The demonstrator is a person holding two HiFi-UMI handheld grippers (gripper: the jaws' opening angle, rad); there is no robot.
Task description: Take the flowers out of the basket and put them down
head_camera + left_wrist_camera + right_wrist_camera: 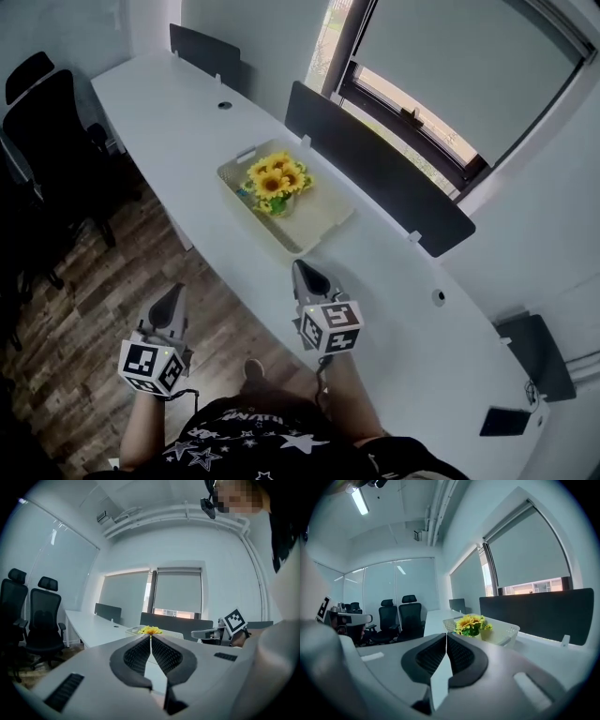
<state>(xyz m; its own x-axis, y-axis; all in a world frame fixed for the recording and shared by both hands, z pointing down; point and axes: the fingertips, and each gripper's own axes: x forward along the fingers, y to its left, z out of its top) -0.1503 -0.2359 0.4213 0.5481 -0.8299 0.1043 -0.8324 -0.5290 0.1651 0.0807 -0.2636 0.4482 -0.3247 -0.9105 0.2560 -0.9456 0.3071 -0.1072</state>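
A bunch of yellow sunflowers (276,183) with green leaves stands in a shallow white basket (323,230) on the long white desk (187,122). The same flowers (471,625) show in the right gripper view, and small beyond the jaw tips as yellow flowers (150,630) in the left gripper view. My right gripper (301,268) is shut and empty, just short of the basket's near end over the desk edge. My left gripper (177,292) is shut and empty, lower left, over the wooden floor off the desk.
Dark divider panels (375,169) run along the desk's far side below the window. Black office chairs (47,131) stand on the wooden floor (112,291) to the left. Small black items (504,421) lie at the desk's far right end.
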